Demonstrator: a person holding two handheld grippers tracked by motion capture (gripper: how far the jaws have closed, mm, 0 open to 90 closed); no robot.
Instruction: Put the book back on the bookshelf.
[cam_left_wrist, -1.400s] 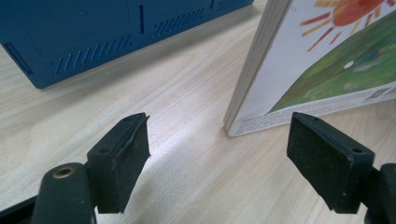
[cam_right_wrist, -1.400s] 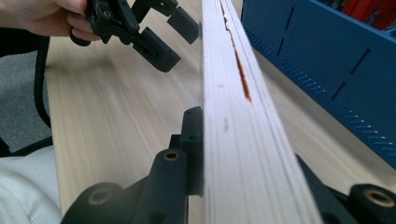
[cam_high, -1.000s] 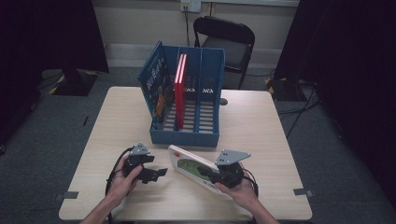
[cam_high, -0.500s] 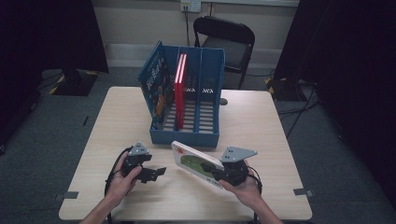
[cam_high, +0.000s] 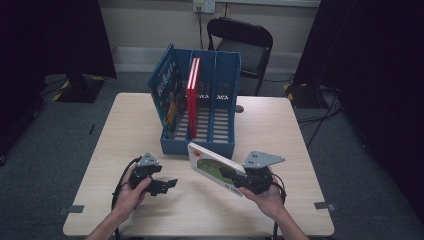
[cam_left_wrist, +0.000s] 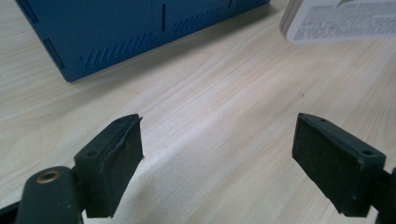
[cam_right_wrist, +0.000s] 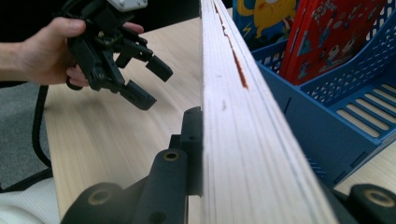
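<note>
Right gripper (cam_high: 235, 181), lower right of centre in the high view: your jaws are clamped on the white picture book (cam_high: 215, 167), gripped near its lower end. The book is lifted off the table (cam_high: 280, 135) and tilts up toward the blue file rack (cam_high: 200, 145), its top corner just in front of the rack's front wall. Left gripper (cam_high: 167, 184), lower left of centre: jaws spread wide, nothing between them, held low over bare wood.

Rack, centre of the frame: upright dividers make several slots. A blue illustrated book (cam_high: 167, 95) leans in the left-hand slot, a red book (cam_high: 192, 92) stands in the next one; the slots to the right look empty.

Left gripper view: both pads (cam_left_wrist: 116, 154) stand far apart over the wood. The rack wall (cam_left_wrist: 140, 32) fills the upper left; the book's printed cover (cam_left_wrist: 345, 21) shows at the upper right.

Right gripper view: the book's page edge (cam_right_wrist: 243, 121) runs up the middle of the frame, the left jaw pressed flat on its cover. The far jaw is hidden behind it. Your other gripper (cam_right_wrist: 142, 81) sits upper left, open. Red book (cam_right_wrist: 327, 37) and blue cartoon cover (cam_right_wrist: 261, 14) at upper right.

Handling, as a judgement: stiff board book, fairly light, glossy cover likely slick. Held far from its middle it may pivot; grip flat on the covers, near the spine if you can.
</note>
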